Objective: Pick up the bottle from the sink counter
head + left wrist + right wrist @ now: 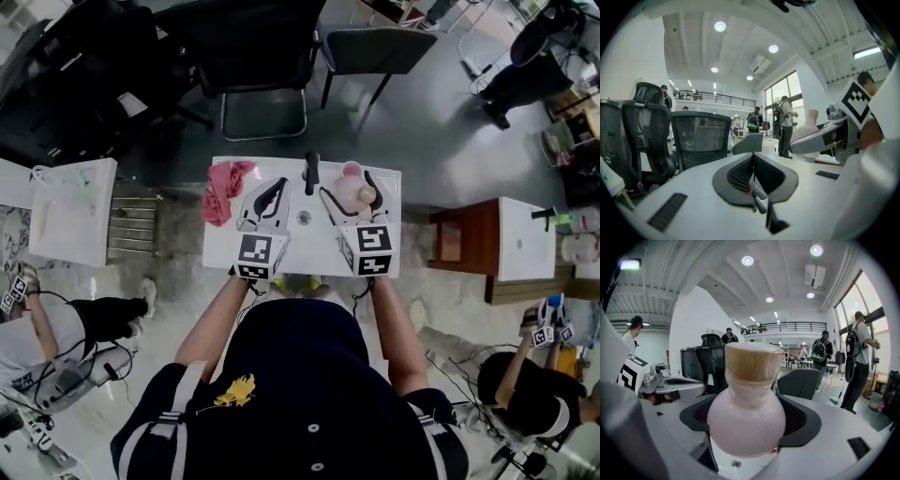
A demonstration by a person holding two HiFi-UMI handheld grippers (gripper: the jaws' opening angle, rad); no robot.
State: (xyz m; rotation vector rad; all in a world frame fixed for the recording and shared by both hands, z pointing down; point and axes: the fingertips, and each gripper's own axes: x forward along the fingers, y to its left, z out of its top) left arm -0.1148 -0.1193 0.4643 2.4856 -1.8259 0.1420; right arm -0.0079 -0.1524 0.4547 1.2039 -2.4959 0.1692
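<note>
A crumpled pink cloth lies just left of the black faucet, with the drain near it; beyond stand a black office chair and a grey chair, at right a wooden cabinet, and at left what seems a second white basin unit.

We see a white counter with a shallow basin, its drain near the middle. A black faucet stands at the back edge. A pink cloth lies crumpled on the back left corner, partly over the edge. A pink bottle is at the back right; we cannot tell whether it rests on the counter.
</note>
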